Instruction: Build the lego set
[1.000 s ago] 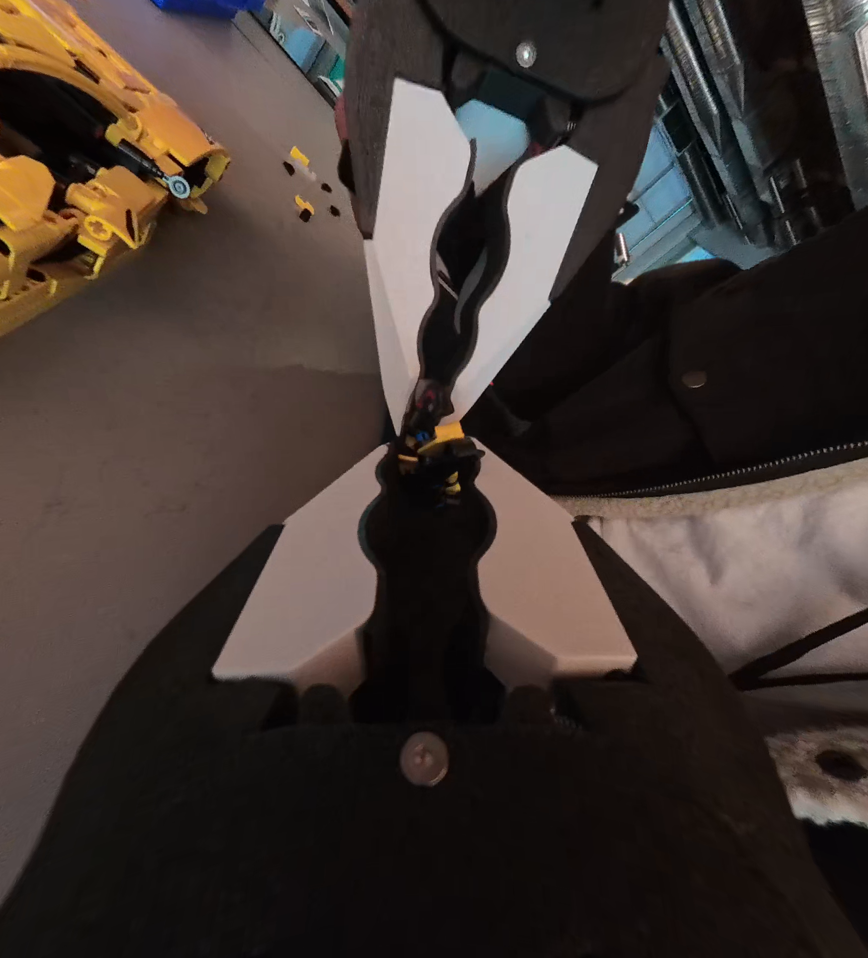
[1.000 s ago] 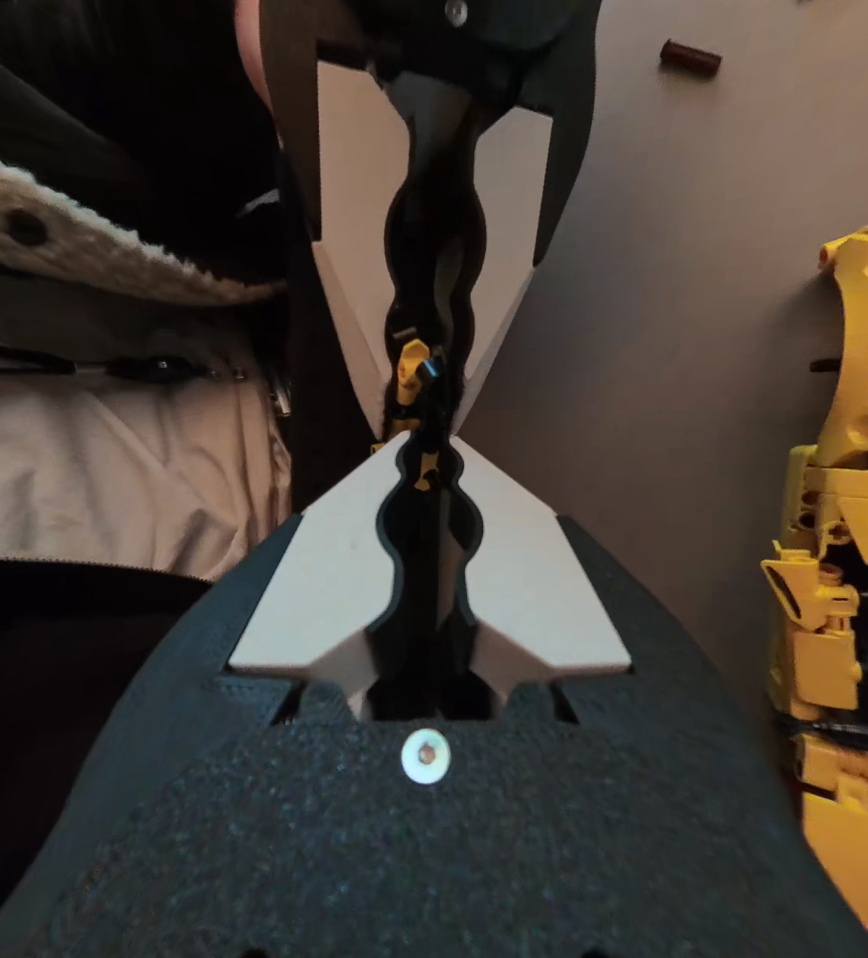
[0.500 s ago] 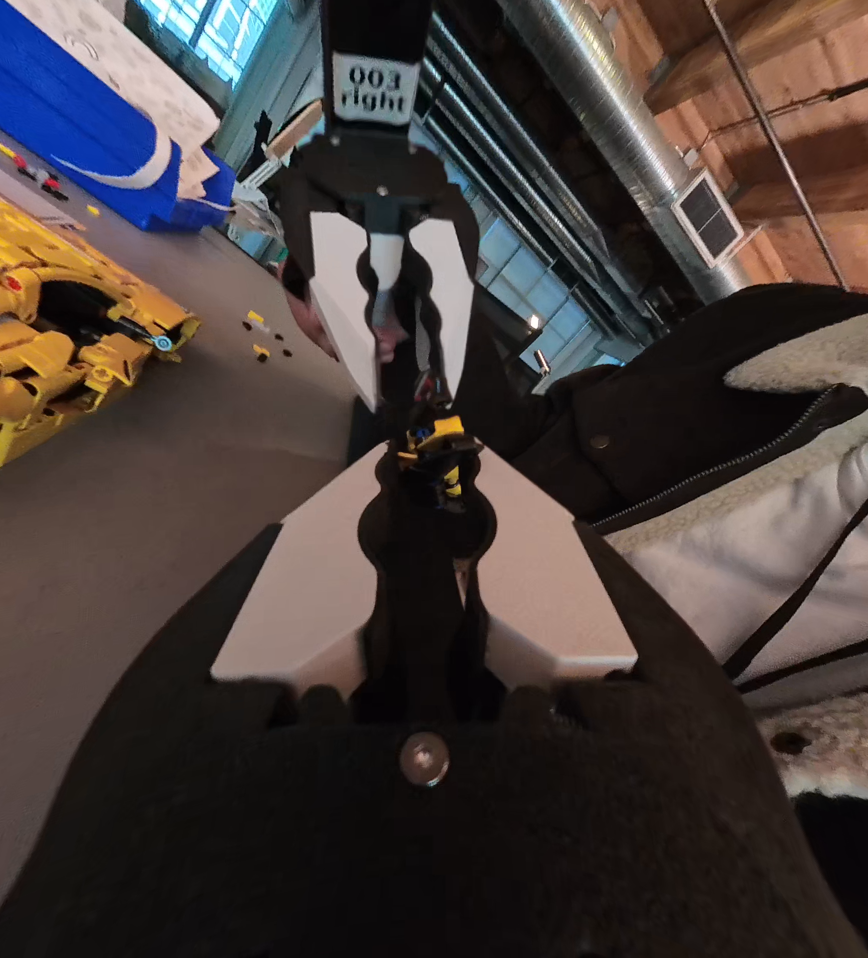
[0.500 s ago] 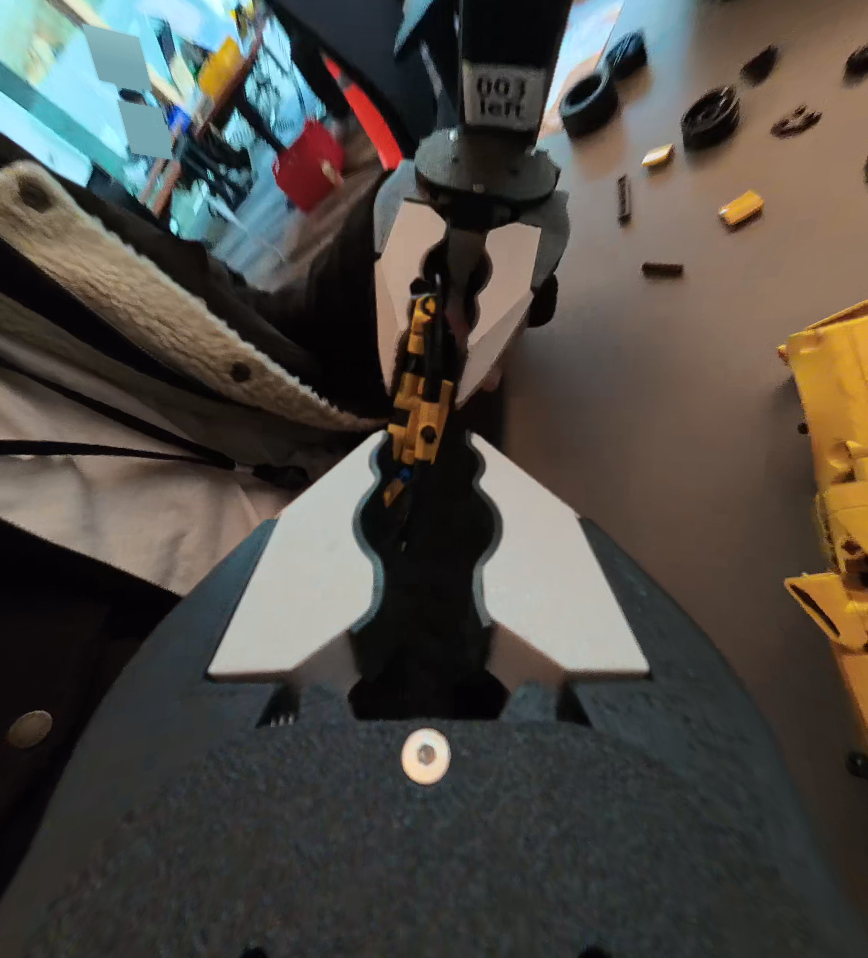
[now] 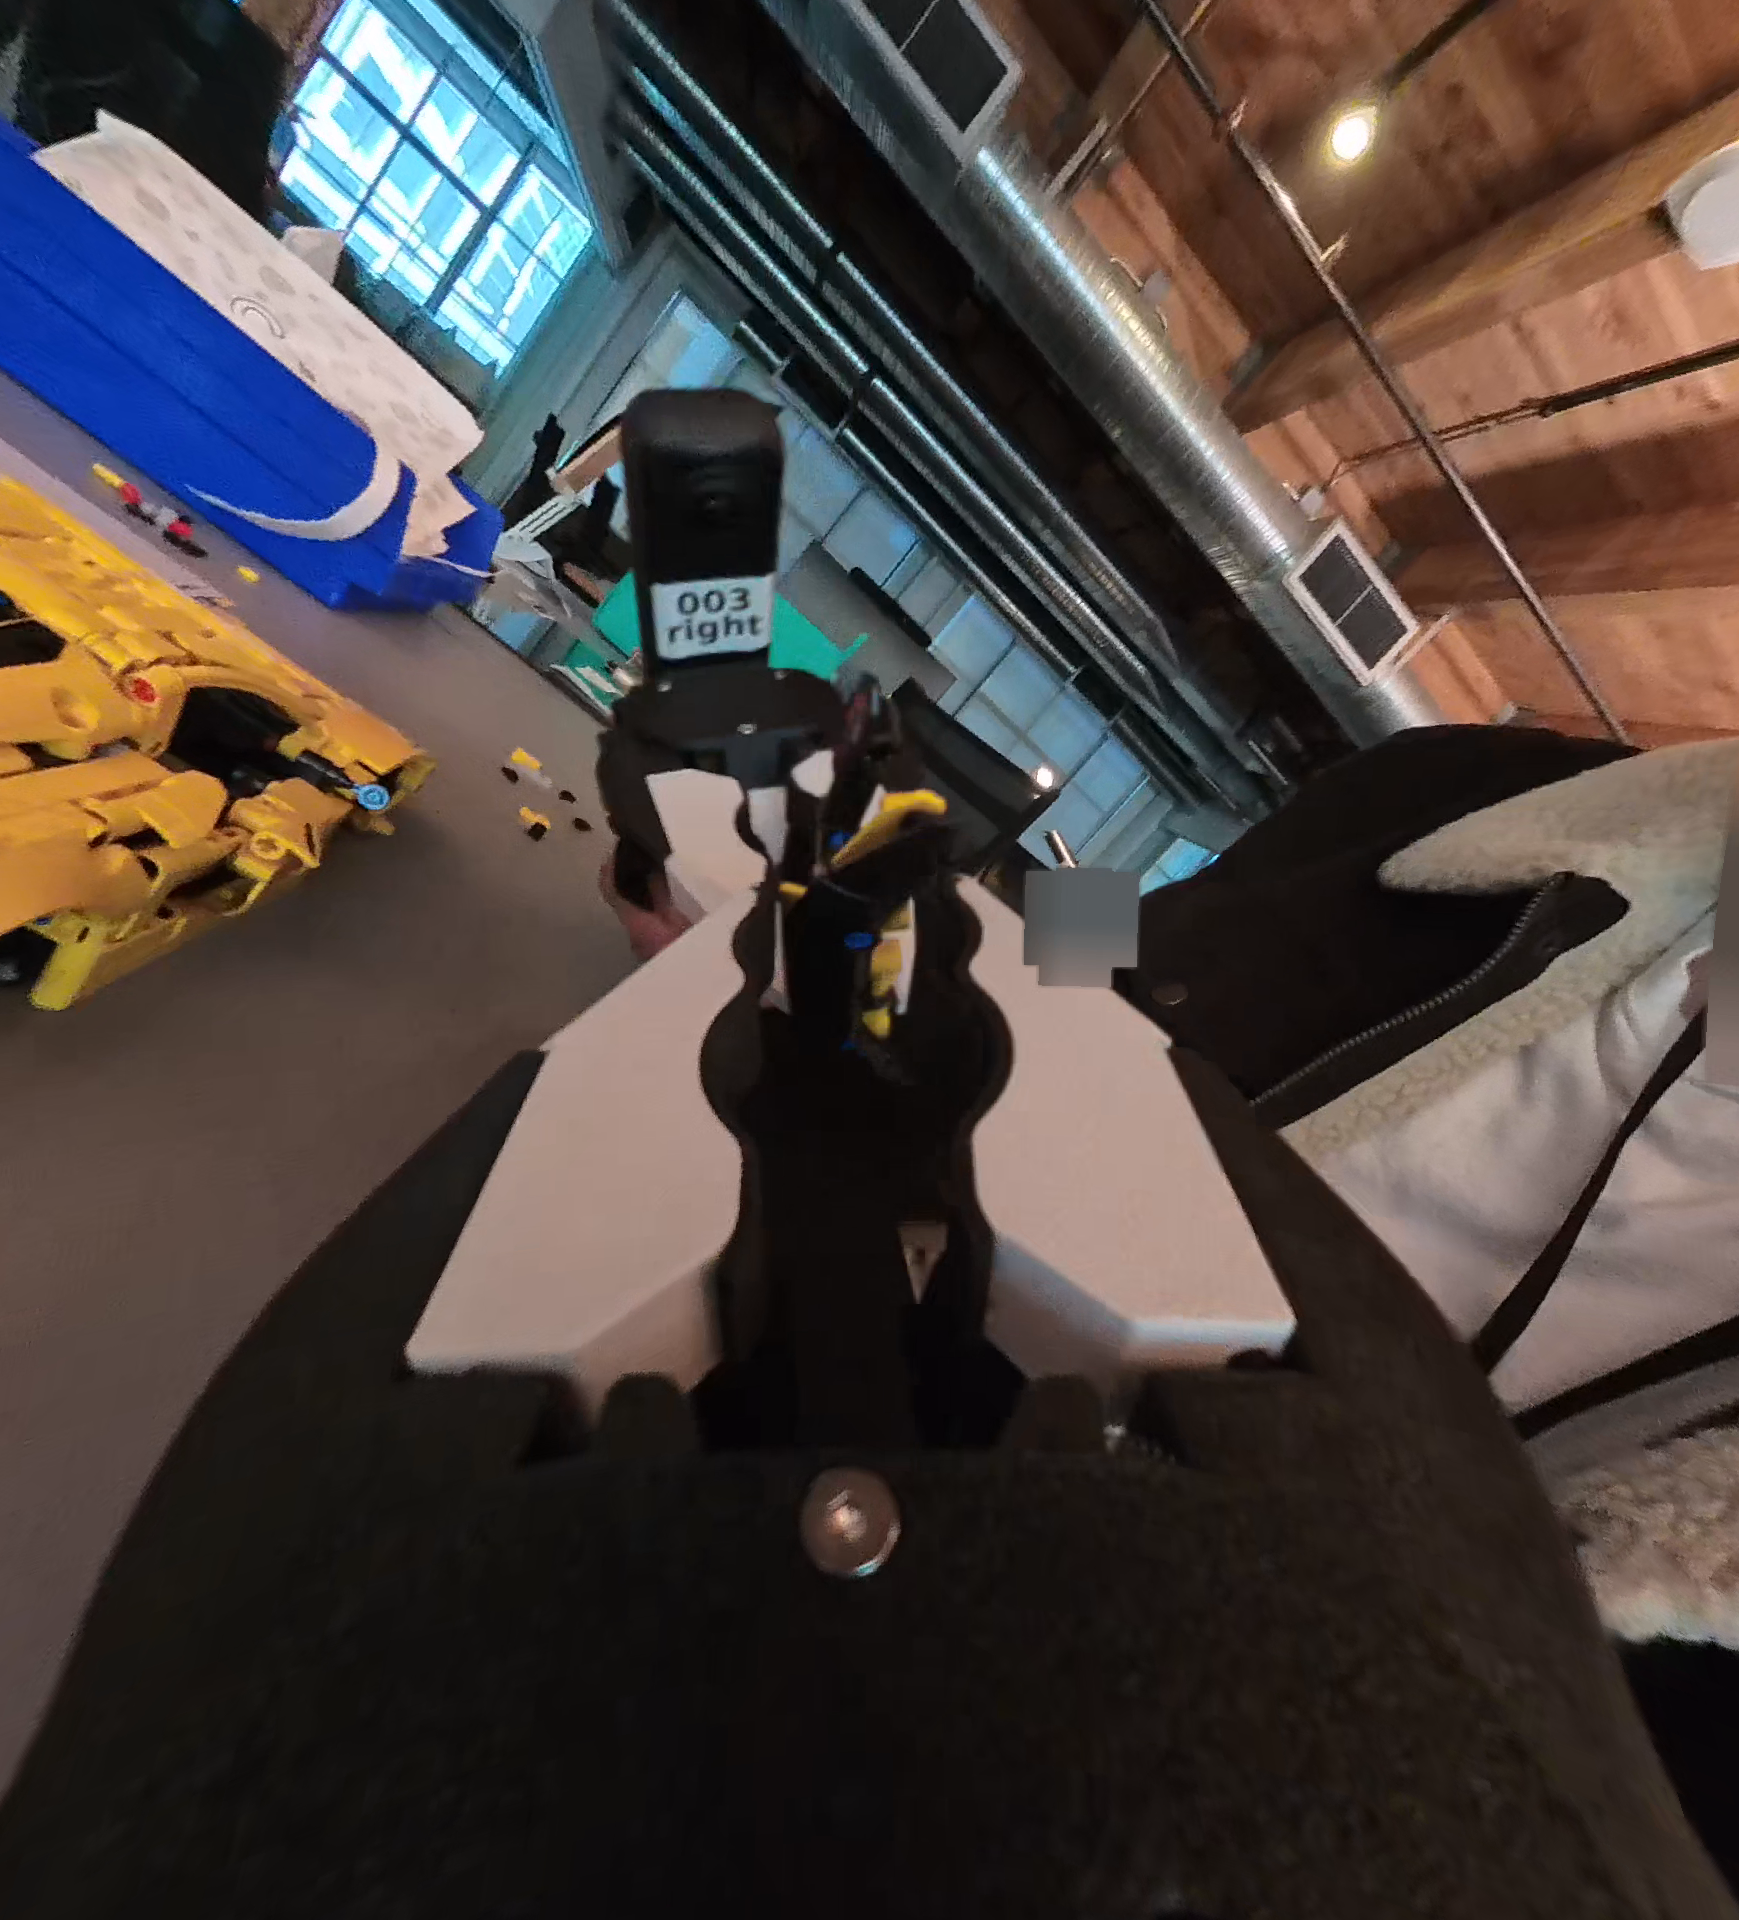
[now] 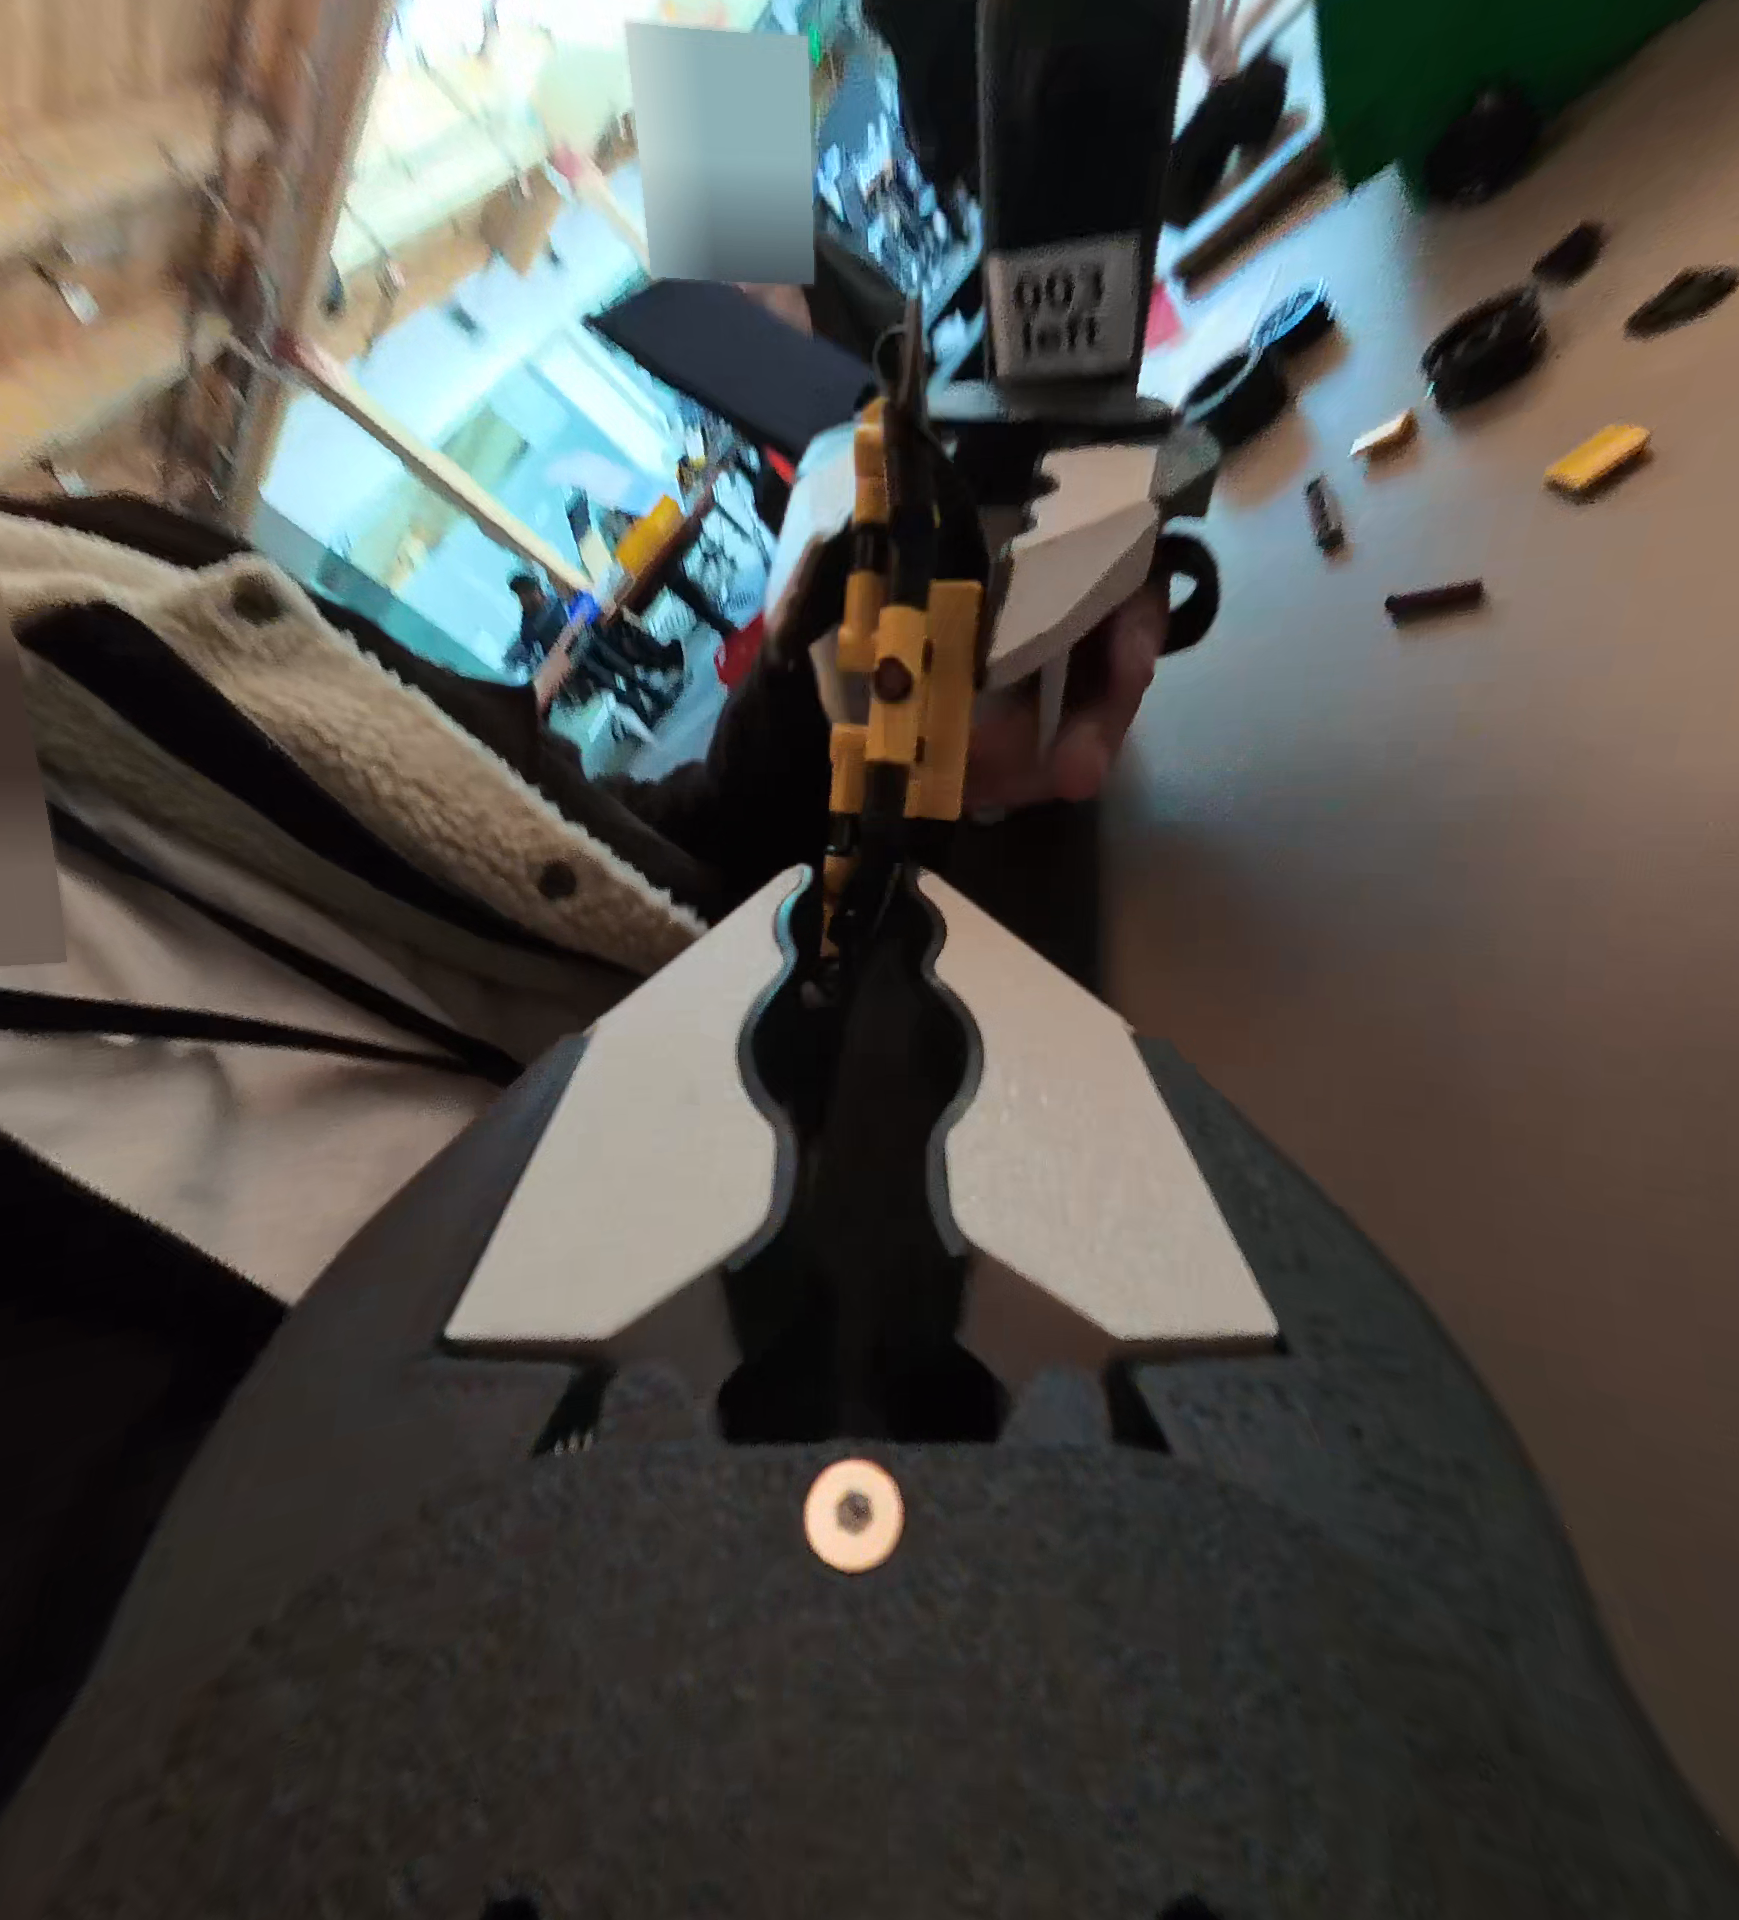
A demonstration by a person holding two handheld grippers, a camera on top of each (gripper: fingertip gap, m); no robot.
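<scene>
A small yellow-and-black lego assembly (image 6: 904, 665) is held in the air between my two grippers, above the grey table. My right gripper (image 6: 860, 899) is shut on its lower end. My left gripper (image 5: 857, 914) is shut on the other end of the assembly (image 5: 875, 940). Each gripper faces the other: the right gripper (image 5: 730, 790) shows beyond the left one, and the left gripper (image 6: 1052, 540) shows behind the assembly. The big yellow lego car (image 5: 117, 790) lies on the table at the left. How the assembly's parts join inside the jaws is hidden.
A person's fleece-lined jacket (image 5: 1467, 1039) is close beside both grippers. Loose small pieces (image 5: 538, 795) lie near the car, and a blue bin (image 5: 117, 343) stands behind it. Black tyres (image 6: 1478, 348), a yellow piece (image 6: 1597, 457) and a dark pin (image 6: 1431, 601) lie on the table (image 6: 1467, 935). The grippers' ends are close to 4 cm from one another. Both grippers' tips are roughly 20 cm from the dark pin (image 6: 1431, 601).
Both grippers have tilted up from the table and drawn farther apart. More of the yellow-and-black assembly now shows between them. Both stay shut.
</scene>
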